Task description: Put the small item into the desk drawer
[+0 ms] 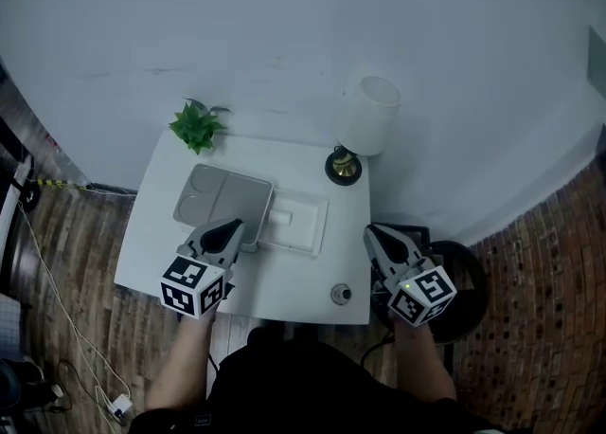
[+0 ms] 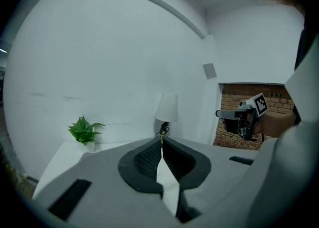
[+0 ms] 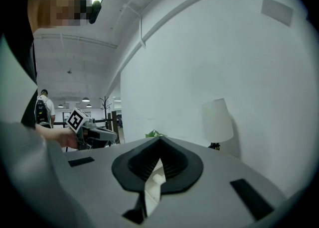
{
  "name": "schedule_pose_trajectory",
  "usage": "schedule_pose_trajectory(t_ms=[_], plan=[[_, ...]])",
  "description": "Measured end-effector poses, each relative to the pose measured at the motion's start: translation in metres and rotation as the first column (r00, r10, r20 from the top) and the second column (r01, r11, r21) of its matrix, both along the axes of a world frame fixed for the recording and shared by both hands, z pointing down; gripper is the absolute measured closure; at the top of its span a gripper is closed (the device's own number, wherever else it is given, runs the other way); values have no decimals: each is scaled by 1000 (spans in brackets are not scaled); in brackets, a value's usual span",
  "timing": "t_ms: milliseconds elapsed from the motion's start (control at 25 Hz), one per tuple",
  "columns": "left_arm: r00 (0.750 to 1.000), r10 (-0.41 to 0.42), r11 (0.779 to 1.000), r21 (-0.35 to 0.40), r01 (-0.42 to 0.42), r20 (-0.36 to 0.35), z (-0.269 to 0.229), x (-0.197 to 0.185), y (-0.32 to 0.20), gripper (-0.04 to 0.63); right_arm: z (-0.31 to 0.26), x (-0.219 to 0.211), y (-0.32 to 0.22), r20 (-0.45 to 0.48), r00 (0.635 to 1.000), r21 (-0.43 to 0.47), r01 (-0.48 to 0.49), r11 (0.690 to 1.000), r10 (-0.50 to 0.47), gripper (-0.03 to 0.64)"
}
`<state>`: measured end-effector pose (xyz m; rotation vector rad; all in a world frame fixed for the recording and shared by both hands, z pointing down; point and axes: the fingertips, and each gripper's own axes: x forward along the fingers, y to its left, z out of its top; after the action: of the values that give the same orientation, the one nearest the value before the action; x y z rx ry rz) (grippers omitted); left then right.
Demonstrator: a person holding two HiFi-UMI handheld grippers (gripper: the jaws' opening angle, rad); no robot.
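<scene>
Small item (image 1: 341, 294) sits on desk (image 1: 284, 282), print unreadable

On the bench (image 1: 156, 244) the plant (image 1: 197, 125) stands at 11 o'clock, the lamp (image 1: 365, 119) at 1, the small item (image 1: 341, 294) at 5.

I'm seeing a green plant (image 1: 198, 125) far left, a white-shaded lamp (image 1: 367, 117) far right, and between them a gray tray (image 1: 222, 197) touching a white tray (image 1: 301, 224).
</scene>
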<state>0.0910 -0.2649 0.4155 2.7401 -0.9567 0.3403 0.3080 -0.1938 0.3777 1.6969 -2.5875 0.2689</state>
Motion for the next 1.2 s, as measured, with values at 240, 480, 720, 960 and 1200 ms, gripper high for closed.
schedule_pose_trajectory(t_ms=[240, 480, 720, 960, 1200], plan=[[1000, -5, 998, 59, 4, 8, -28, 9, -5, 578, -33, 13, -3, 6, 1000, 92, -2, 996, 2, 614], [999, -47, 991, 126, 48, -12, -60, 6, -9, 578, -69, 14, 4, -8, 1000, 177, 2, 984, -1, 614], [996, -92, 986, 136, 92, -9, -66, -8, -11, 578, -78, 14, 9, -5, 1000, 201, -7, 979, 8, 614], [997, -78, 989, 122, 80, -22, -56, -4, -10, 578, -57, 11, 4, 26, 1000, 151, 2, 989, -6, 614], [996, -82, 989, 120, 83, -19, -54, -7, -8, 578, -55, 1, 5, 11, 999, 148, 30, 989, -32, 614]])
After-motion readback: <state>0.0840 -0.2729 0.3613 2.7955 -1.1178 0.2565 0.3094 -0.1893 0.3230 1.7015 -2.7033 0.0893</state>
